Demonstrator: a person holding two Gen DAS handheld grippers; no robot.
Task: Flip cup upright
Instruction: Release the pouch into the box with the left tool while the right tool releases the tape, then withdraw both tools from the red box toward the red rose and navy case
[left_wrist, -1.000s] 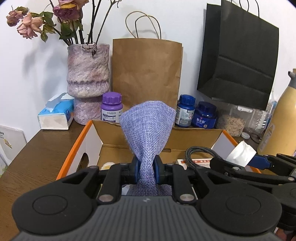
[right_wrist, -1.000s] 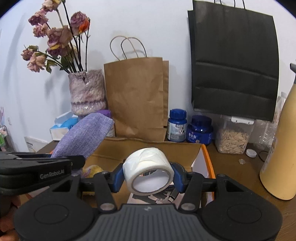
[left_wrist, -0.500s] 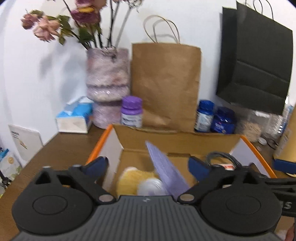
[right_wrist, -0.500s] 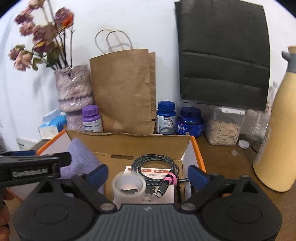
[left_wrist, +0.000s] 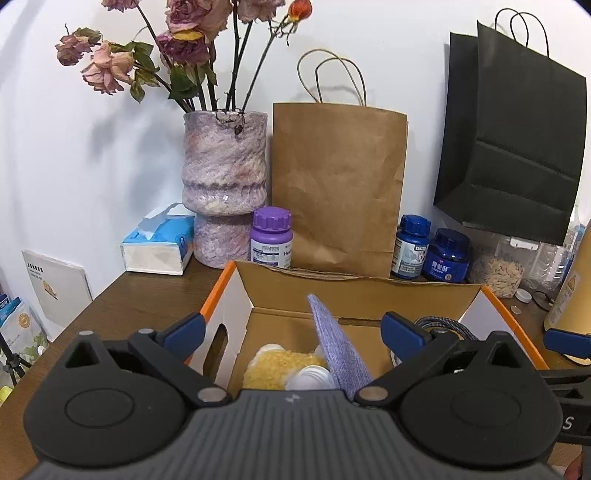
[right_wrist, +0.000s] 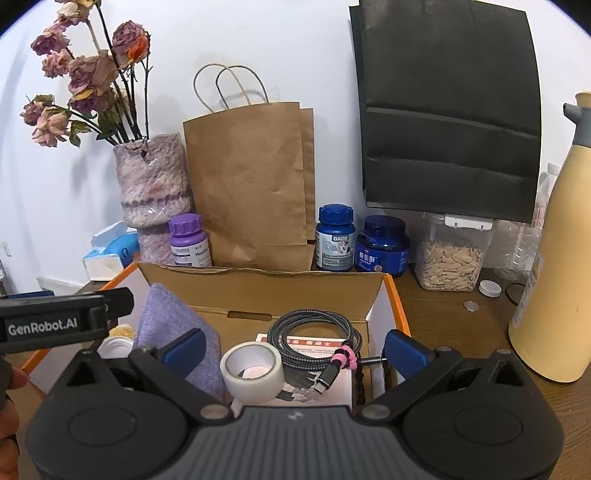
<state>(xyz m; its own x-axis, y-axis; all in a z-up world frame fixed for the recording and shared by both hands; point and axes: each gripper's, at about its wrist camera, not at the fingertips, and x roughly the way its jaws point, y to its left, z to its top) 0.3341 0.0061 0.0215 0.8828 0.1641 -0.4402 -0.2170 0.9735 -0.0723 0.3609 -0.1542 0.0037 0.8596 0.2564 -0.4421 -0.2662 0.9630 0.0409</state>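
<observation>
Left wrist view, left to right: on the wooden table (left_wrist: 140, 295), a tissue box (left_wrist: 159, 243), a mottled purple vase (left_wrist: 225, 192) of dried roses, a purple-capped bottle (left_wrist: 271, 240), a brown paper bag (left_wrist: 338, 188), two blue bottles (left_wrist: 412, 247) and a black paper bag (left_wrist: 513, 147) against the wall.

In front of these, an open cardboard box (left_wrist: 332, 277) with orange edges. Inside, from the left: a yellow fluffy thing (left_wrist: 273, 365), touching it a white round thing (left_wrist: 310, 374), then a purple cloth (left_wrist: 336, 347) propped on edge. Cannot tell whether the white round thing is the cup, or which way up it lies.

Left gripper (left_wrist: 293, 328): spread wide above the box, blue pads clear of everything, gripping nothing.

Right wrist view, left to right: purple cloth leaning in the box's left half, then a white tape roll (right_wrist: 253, 371) on its side, then a coiled braided cable (right_wrist: 314, 328) on a printed card. Outside the box, a clear container of seeds (right_wrist: 452, 258), a white cap (right_wrist: 489, 288), a coin (right_wrist: 470, 305) and a tall yellow flask (right_wrist: 554, 258).

Right gripper (right_wrist: 294, 346): jaws opening, already wide; tape roll down in the box in the gap between the pads, touched by neither.
</observation>
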